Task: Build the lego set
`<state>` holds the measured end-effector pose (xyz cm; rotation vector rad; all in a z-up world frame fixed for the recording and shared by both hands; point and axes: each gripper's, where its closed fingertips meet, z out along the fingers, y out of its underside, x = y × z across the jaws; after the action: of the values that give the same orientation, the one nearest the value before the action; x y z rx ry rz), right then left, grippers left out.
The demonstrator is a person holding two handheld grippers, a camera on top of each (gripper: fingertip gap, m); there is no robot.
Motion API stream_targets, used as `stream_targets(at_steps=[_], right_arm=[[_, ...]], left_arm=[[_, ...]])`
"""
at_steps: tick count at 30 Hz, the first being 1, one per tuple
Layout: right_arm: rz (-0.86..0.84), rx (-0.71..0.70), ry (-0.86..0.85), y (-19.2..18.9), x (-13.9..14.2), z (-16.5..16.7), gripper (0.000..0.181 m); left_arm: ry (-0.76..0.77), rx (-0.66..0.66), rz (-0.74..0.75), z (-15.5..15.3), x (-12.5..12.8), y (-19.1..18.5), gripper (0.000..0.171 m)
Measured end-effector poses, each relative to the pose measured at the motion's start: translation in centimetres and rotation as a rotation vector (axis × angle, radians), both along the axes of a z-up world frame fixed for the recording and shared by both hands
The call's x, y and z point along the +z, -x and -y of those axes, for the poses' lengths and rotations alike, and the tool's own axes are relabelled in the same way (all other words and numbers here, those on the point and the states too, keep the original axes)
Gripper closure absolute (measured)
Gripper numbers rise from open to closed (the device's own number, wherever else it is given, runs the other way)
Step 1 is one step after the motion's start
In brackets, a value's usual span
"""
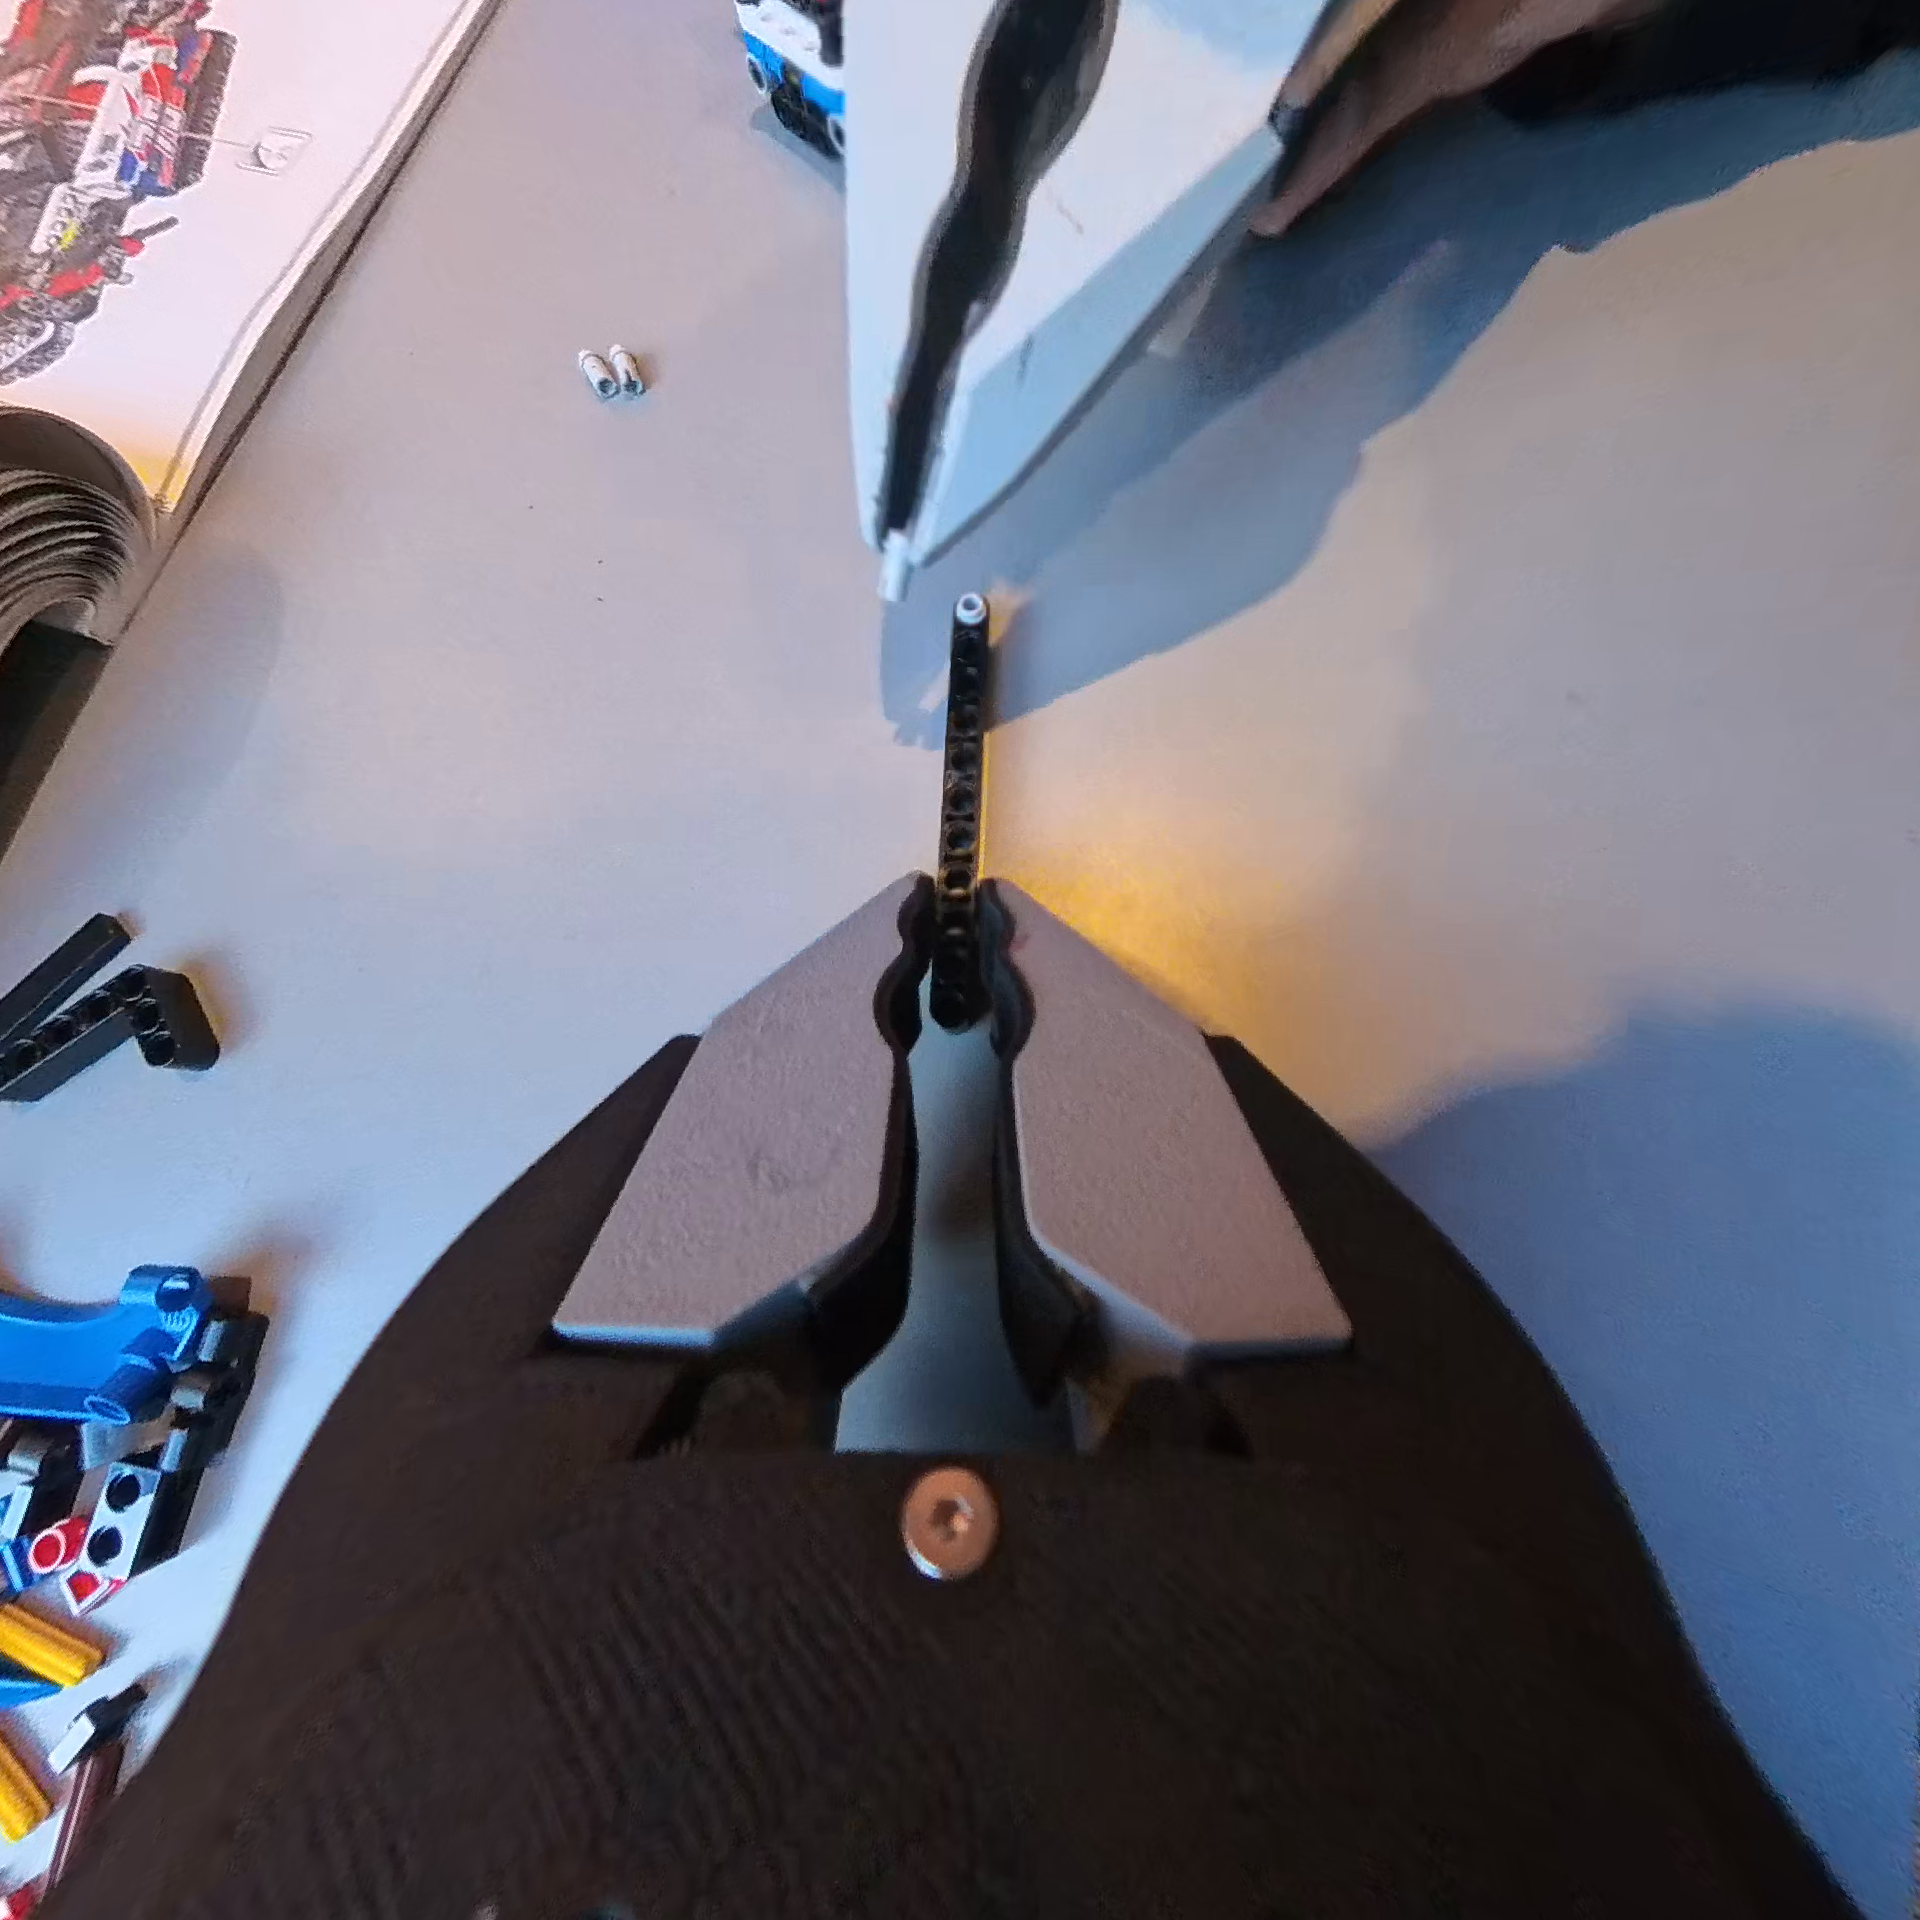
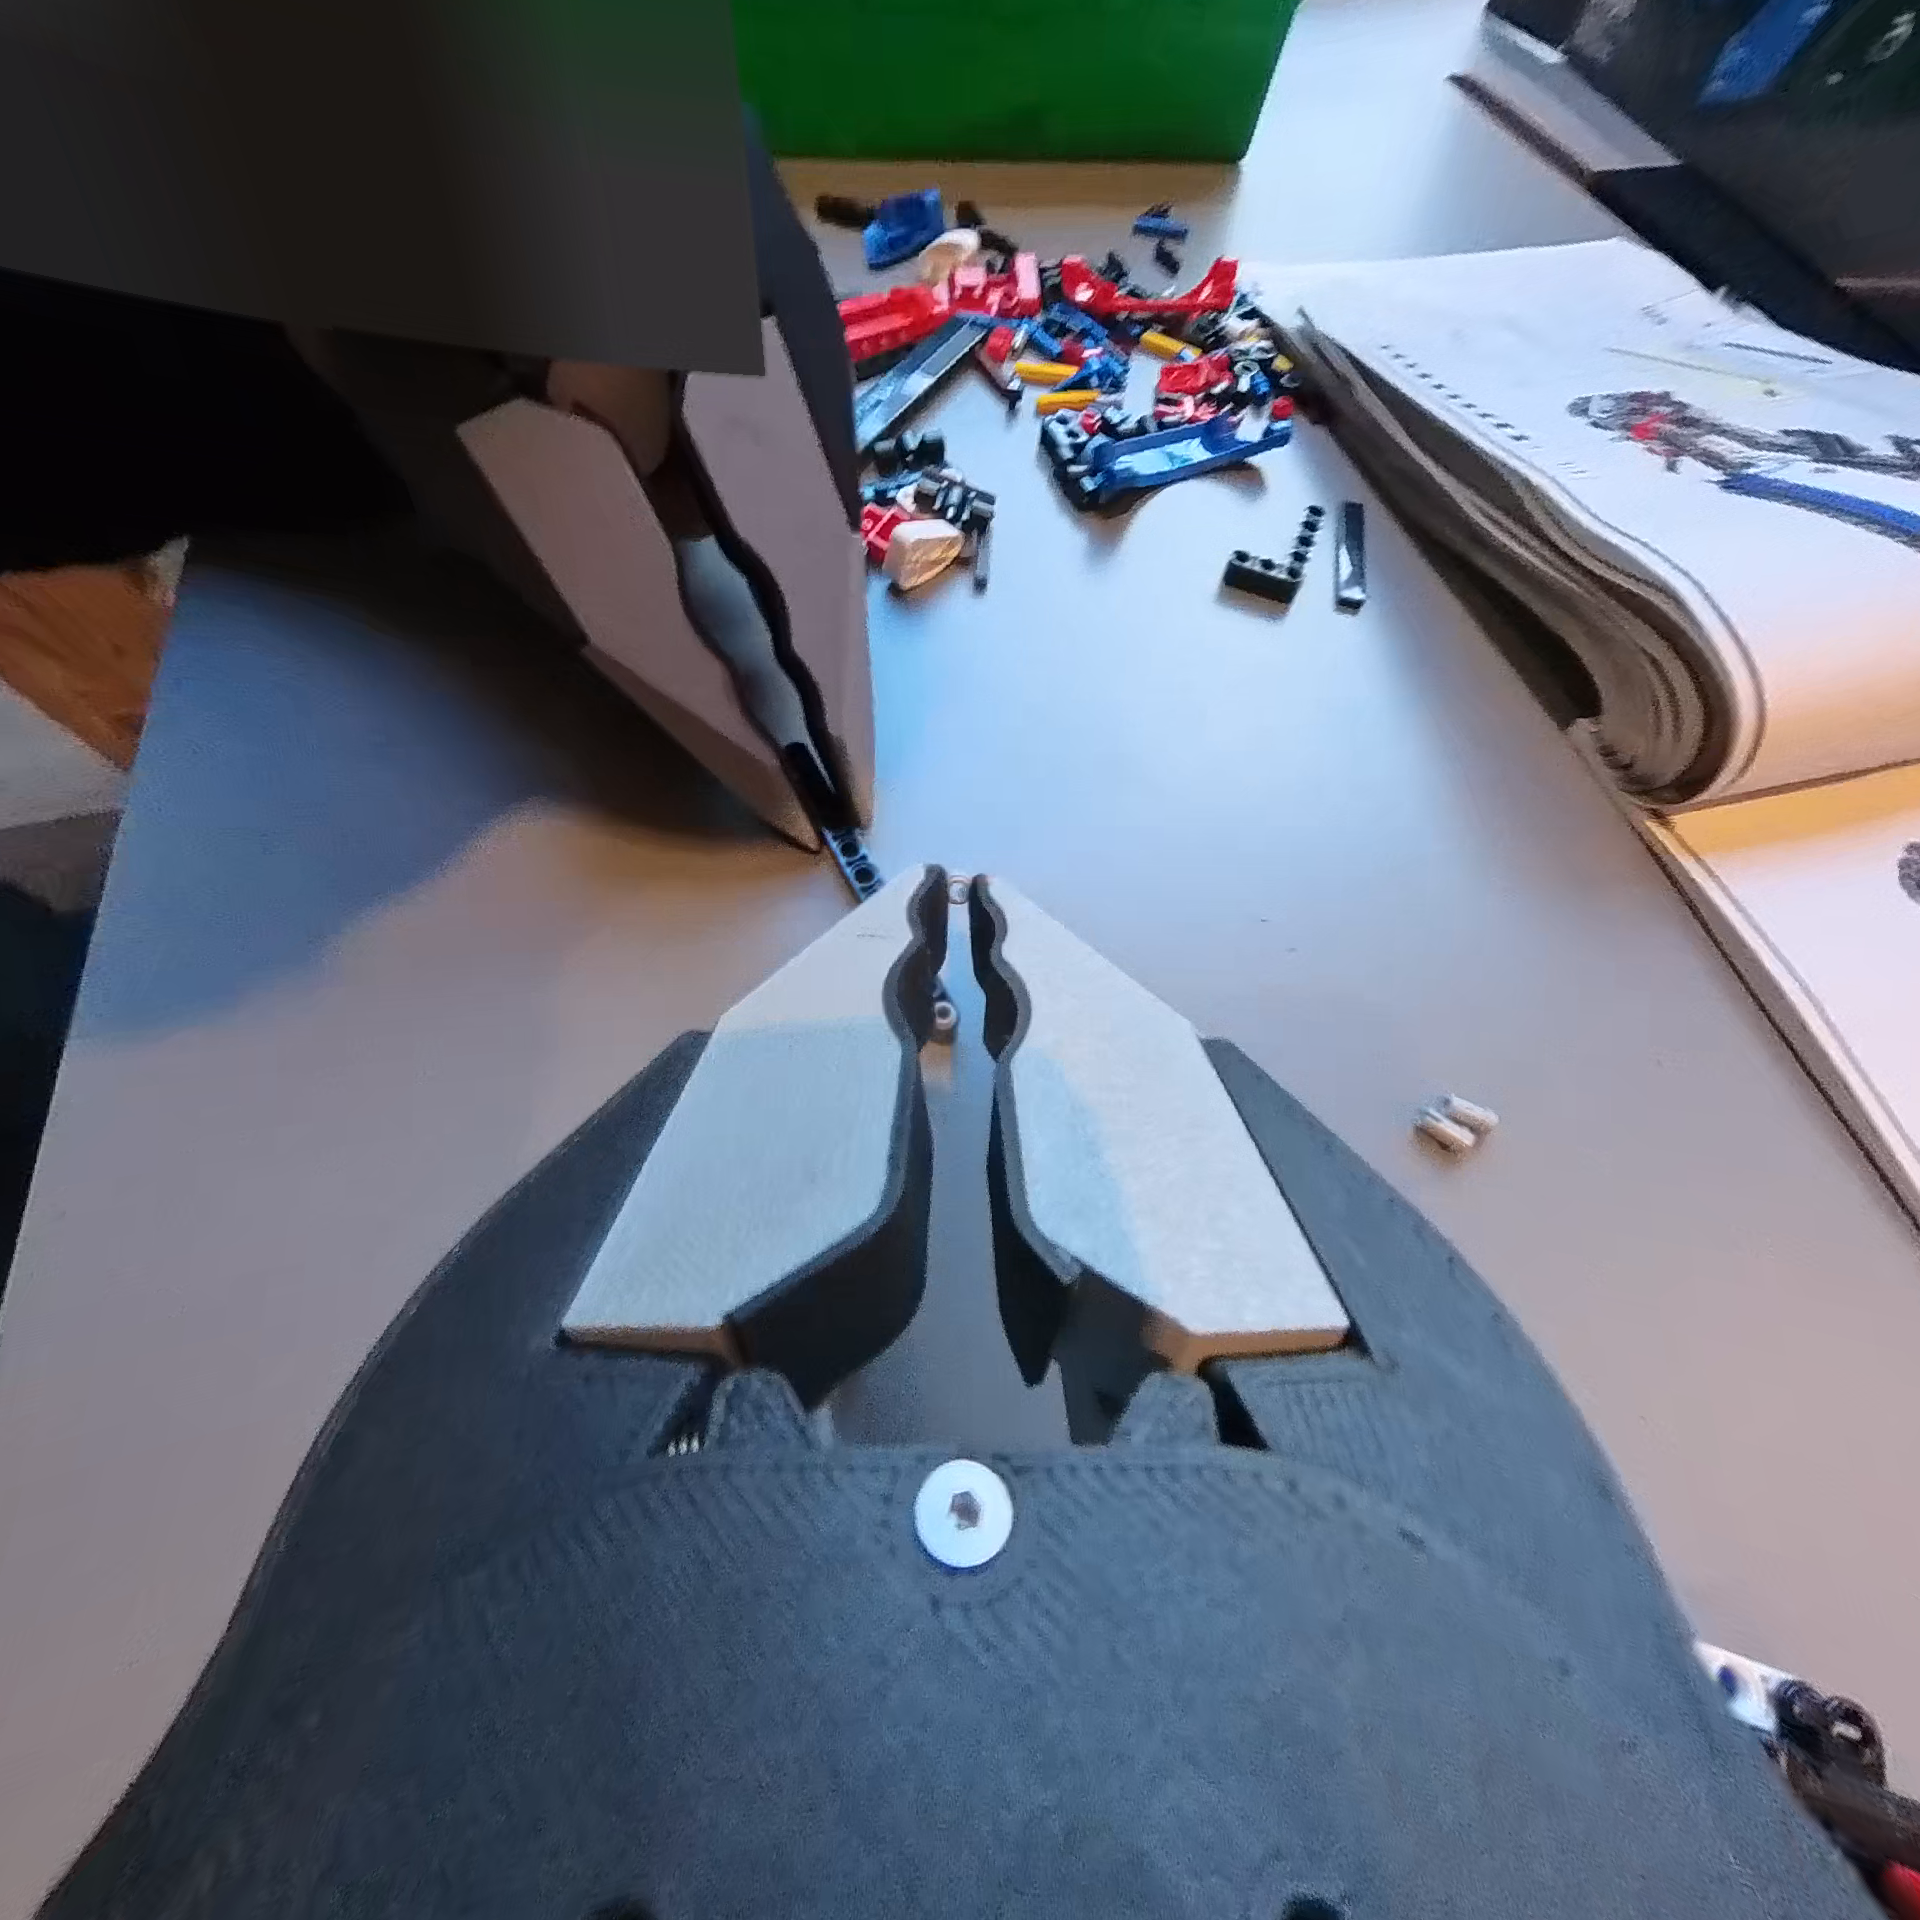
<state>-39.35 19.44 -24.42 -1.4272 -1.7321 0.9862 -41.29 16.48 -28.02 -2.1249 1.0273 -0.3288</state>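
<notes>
Clamping a black beam (image 1: 964,790), left tongs (image 1: 956,894) face right tongs (image 1: 896,540) pinching a white pin (image 1: 894,577).

A hobby worktable (image 2: 1143,831): loose toy bricks (image 2: 1091,353) heaped beside an open instruction booklet (image 2: 1621,436), green bin (image 2: 1008,73) behind.

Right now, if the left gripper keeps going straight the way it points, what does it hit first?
Probably the right gripper. The left gripper holds a black beam pointing at the right gripper's tip, where a small white pin sits just beyond the beam's end. Depth is unclear.
</notes>
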Motion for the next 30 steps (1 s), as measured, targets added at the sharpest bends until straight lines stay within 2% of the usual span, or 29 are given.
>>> stream_targets(at_steps=[6, 13, 30], right_arm=[[0.136, 0.118, -0.116, 0.4, -1.0, 2.0, 0.18], [0.291, 0.178, -0.27, 0.5, -2.0, 2.1, 0.18], [0.411, 0.251, -0.33, 0.6, -2.5, 1.8, 0.18]], left_arm=[[-0.007, -0.002, -0.007, 0.0, 0.0, 0.0, 0.167], [-0.009, -0.004, -0.008, -0.1, 0.0, 0.0, 0.168], [-0.03, -0.006, -0.027, -0.2, 0.0, -0.1, 0.167]])
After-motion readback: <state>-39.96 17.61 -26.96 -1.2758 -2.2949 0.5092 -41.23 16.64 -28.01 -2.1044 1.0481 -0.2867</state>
